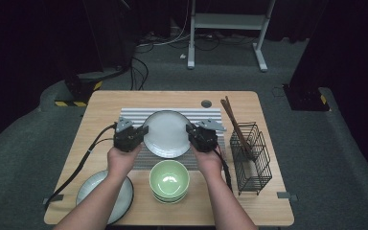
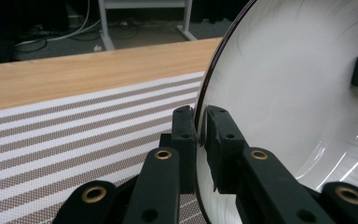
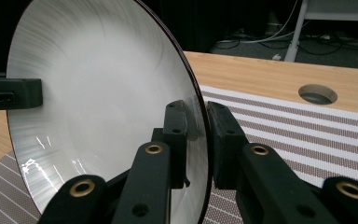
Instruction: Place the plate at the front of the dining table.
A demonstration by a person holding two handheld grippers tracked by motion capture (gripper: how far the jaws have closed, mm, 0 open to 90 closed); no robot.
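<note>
A pale grey plate (image 1: 166,132) with a dark rim hangs just above the striped placemat (image 1: 139,115), held from both sides. My left gripper (image 1: 143,132) is shut on its left rim, and in the left gripper view the plate (image 2: 298,93) stands edge-on between the pinching fingers (image 2: 185,135). My right gripper (image 1: 190,132) is shut on the right rim. In the right gripper view the plate (image 3: 102,102) sits between those fingers (image 3: 223,135), with the other gripper's fingertip at its far edge.
A stack of green bowls (image 1: 169,181) stands near the front edge, with a second grey plate (image 1: 106,194) at the front left. A black wire basket (image 1: 251,158) holding chopsticks (image 1: 235,127) is at the right. The table (image 1: 105,103) has a round grommet hole (image 1: 206,103).
</note>
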